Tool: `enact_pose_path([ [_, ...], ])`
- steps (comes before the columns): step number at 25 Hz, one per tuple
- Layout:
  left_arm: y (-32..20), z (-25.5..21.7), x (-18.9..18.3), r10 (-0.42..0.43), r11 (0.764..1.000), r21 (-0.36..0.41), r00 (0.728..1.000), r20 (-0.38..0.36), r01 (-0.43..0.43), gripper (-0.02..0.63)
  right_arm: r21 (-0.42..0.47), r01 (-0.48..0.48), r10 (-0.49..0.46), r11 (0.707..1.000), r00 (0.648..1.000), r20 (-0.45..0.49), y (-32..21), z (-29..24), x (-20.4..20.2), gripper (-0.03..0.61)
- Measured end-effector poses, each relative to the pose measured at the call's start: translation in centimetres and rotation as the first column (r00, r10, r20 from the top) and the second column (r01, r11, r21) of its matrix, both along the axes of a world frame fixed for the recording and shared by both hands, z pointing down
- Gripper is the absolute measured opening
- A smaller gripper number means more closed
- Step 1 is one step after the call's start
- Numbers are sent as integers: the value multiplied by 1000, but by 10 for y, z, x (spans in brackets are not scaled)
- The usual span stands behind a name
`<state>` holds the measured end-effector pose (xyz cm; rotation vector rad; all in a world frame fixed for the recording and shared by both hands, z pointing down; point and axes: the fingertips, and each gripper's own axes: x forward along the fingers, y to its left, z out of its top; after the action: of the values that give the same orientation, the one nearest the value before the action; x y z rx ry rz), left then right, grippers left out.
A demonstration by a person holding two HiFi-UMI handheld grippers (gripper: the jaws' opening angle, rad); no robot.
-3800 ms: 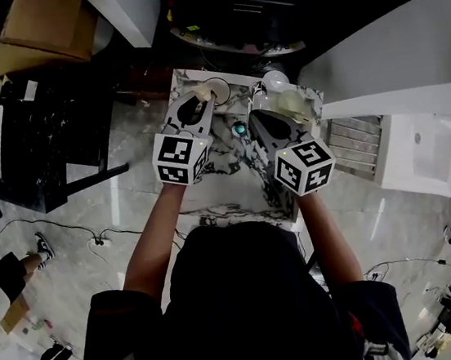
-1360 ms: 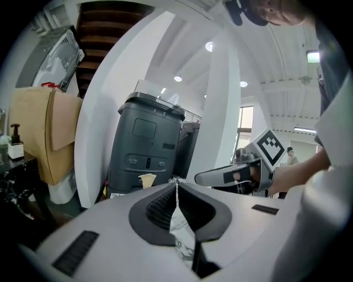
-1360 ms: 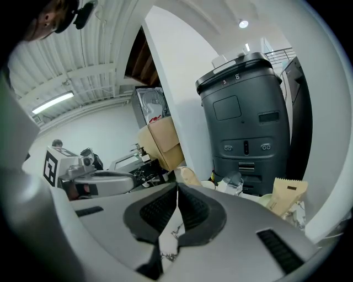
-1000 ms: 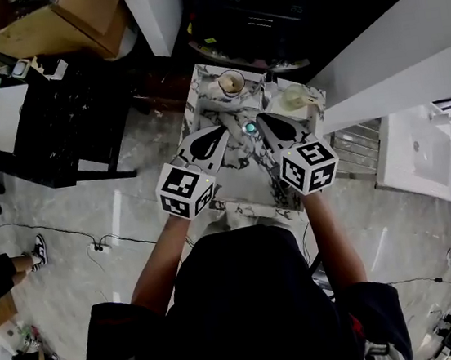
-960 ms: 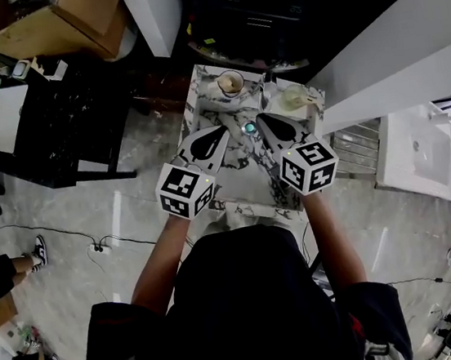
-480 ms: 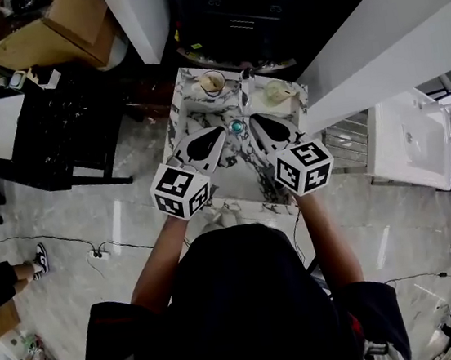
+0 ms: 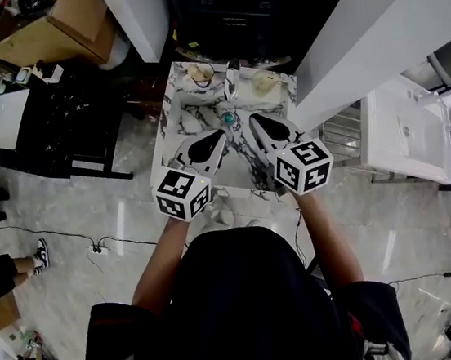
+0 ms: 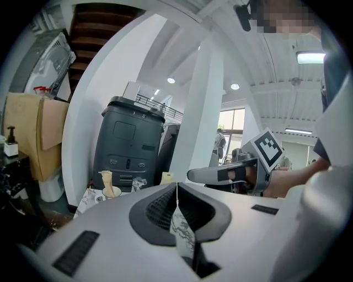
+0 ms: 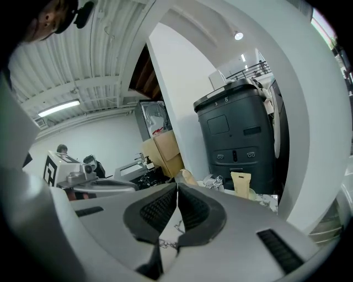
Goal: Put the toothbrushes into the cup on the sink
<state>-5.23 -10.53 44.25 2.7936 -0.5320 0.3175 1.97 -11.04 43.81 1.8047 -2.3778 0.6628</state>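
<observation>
The left tool was clenched with nothing between its jaws, and the right tool was clenched and empty as well. From the head view, the left tool and right tool sat side by side above the near half of the marbled desk, tips angled toward each other and apart. A small teal thing lay on the desk just beyond the tips, between them. At the far left corner stood a cup holding what looked like a pale toothbrush, though it was too small to be sure. A second cup stood at the far right corner, with something beige in it. Both cups were well apart from the tools. Behind the desk rose a dark bin.
</observation>
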Motion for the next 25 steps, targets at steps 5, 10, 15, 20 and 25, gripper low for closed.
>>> enact_pose_path([
  [5, 29, -11, 4, -6, 1000, 28, 1000, -7, 7, 20, 26, -3, 3, 1000, 1000, 6, 32, -10, 3, 35],
  [10, 60, -19, 8, -18, 998, 56, 1000, -11, 19, 20, 44, 5, -5, 999, 1000, 1, 64, -15, 6, 36],
  [15, 87, -31, 9, -30, 996, 86, 999, -19, 32, 19, 66, 15, -15, 998, 1000, -5, 97, -23, 9, 36],
  [20, 118, -35, 14, -39, 993, 107, 999, -11, 40, 20, 76, 20, -20, 997, 1000, 1, 129, -23, 14, 35],
  [25, 144, -31, 17, -45, 992, 122, 999, 9, 43, 20, 93, 31, -32, 995, 999, 7, 150, -24, 16, 35],
])
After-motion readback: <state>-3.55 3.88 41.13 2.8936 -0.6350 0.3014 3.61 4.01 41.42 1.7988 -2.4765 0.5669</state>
